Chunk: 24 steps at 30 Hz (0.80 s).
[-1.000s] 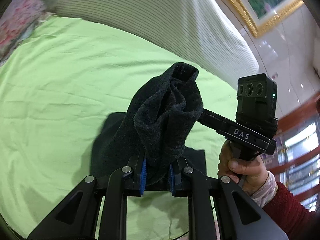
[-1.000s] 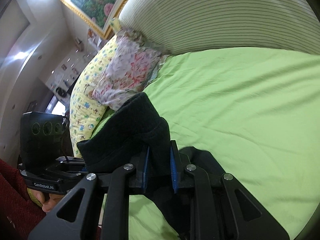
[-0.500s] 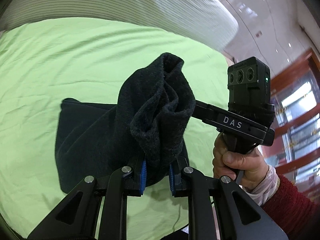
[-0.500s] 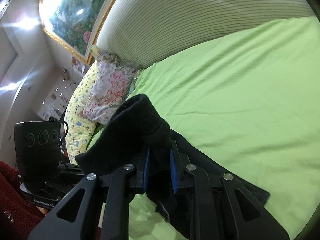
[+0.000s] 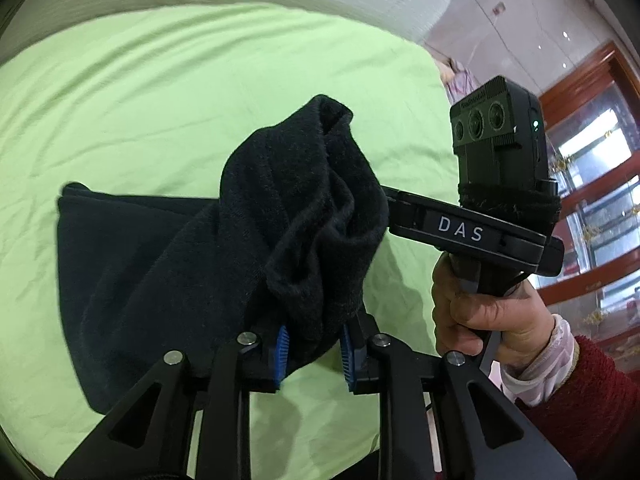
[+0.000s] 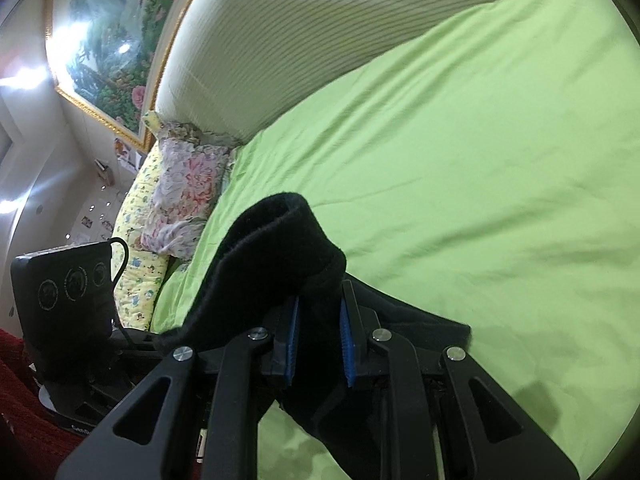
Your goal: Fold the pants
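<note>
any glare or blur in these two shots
Left wrist view: mostly sharp, with fisheye bending at the edges and bright windows blown out. Right wrist view: glare on the painting, a soft headboard, and black pants showing little detail.

A green-sheeted bed (image 6: 460,160) meets a striped headboard (image 6: 304,32), floral pillows (image 6: 184,196) and a gold-framed painting (image 6: 108,44).

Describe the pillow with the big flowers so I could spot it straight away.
Start at the green bedsheet and follow it to the striped headboard. At the corner where the two meet, below the gold-framed painting, lies the floral pillow. It has large pink blooms on pale cloth, while the yellow pillow beside it carries only tiny cartoon prints.
</note>
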Each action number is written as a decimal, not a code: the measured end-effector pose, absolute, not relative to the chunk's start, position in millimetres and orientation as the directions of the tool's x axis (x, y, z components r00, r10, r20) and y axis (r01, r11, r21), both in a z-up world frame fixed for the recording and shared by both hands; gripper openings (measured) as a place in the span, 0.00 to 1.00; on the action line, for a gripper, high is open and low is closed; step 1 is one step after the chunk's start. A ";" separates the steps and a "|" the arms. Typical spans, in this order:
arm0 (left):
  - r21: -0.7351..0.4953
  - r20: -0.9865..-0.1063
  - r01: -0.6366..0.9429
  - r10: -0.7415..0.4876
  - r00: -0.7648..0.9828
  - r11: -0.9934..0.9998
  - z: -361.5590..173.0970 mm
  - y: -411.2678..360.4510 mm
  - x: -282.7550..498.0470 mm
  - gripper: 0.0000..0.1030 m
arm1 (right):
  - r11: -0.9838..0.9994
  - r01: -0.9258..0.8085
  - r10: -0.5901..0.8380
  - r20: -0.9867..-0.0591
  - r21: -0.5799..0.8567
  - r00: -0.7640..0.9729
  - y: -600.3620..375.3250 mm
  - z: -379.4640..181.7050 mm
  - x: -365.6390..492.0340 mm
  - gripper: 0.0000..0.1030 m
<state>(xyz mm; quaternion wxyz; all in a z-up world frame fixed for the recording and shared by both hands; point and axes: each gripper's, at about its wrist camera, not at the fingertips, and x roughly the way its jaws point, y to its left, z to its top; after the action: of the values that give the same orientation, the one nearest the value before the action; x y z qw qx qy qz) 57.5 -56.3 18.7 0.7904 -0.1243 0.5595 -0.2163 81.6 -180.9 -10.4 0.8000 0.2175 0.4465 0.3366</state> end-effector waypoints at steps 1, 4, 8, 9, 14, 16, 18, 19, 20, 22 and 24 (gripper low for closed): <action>-0.443 -0.832 0.210 -0.487 0.264 0.872 15.1 -59.5 59.7 0.22 | 0.689 -0.338 0.724 -0.580 0.641 0.374 -182.7 -12.4 80.0 0.19; -0.459 -0.835 0.223 -0.503 0.224 0.860 6.7 -63.5 70.0 0.35 | 0.746 -0.289 0.664 -0.640 0.600 0.386 -190.2 -18.8 75.3 0.21; -0.488 -0.824 0.222 -0.530 0.203 0.844 -0.5 -65.3 78.8 0.40 | 0.789 -0.194 0.603 -0.674 0.584 0.427 -208.3 -24.3 69.5 0.21; -0.493 -0.820 0.224 -0.535 0.203 0.841 -0.3 -65.0 79.6 0.42 | 0.790 -0.172 0.596 -0.673 0.588 0.438 -212.7 -23.9 67.4 0.21; -0.516 -0.796 0.253 -0.567 0.211 0.818 6.6 -61.0 78.9 0.50 | 0.773 -0.075 0.567 -0.635 0.630 0.525 -237.4 -13.6 47.7 0.53; -0.528 -0.786 0.257 -0.580 0.213 0.809 9.7 -59.6 79.5 0.51 | 0.767 -0.059 0.558 -0.618 0.639 0.554 -240.9 -7.0 41.9 0.58; -0.530 -0.784 0.250 -0.581 0.219 0.810 8.9 -59.8 79.6 0.53 | 0.764 -0.049 0.552 -0.612 0.643 0.565 -242.9 -2.5 37.3 0.60; -0.534 -0.782 0.240 -0.582 0.224 0.810 9.1 -55.8 80.2 0.53 | 0.766 -0.041 0.546 -0.616 0.641 0.568 -243.9 -1.1 35.8 0.63; -0.538 -0.780 0.230 -0.583 0.228 0.811 9.1 -53.0 81.0 0.53 | 0.770 -0.031 0.537 -0.620 0.638 0.572 -244.5 0.3 34.6 0.65; -0.542 -0.779 0.206 -0.579 0.240 0.815 6.3 -43.3 78.6 0.54 | 0.770 -0.022 0.532 -0.622 0.638 0.574 -241.6 3.2 33.8 0.66; -0.540 -0.783 0.166 -0.565 0.260 0.825 4.6 -28.8 80.4 0.56 | 0.771 -0.018 0.526 -0.622 0.636 0.580 -237.7 5.7 33.6 0.68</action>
<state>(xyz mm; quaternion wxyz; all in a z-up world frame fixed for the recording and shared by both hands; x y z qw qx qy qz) 80.4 -28.8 4.6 0.7736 -0.1780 0.5603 -0.2364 33.6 -237.7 5.7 0.8378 0.2965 0.4288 0.1624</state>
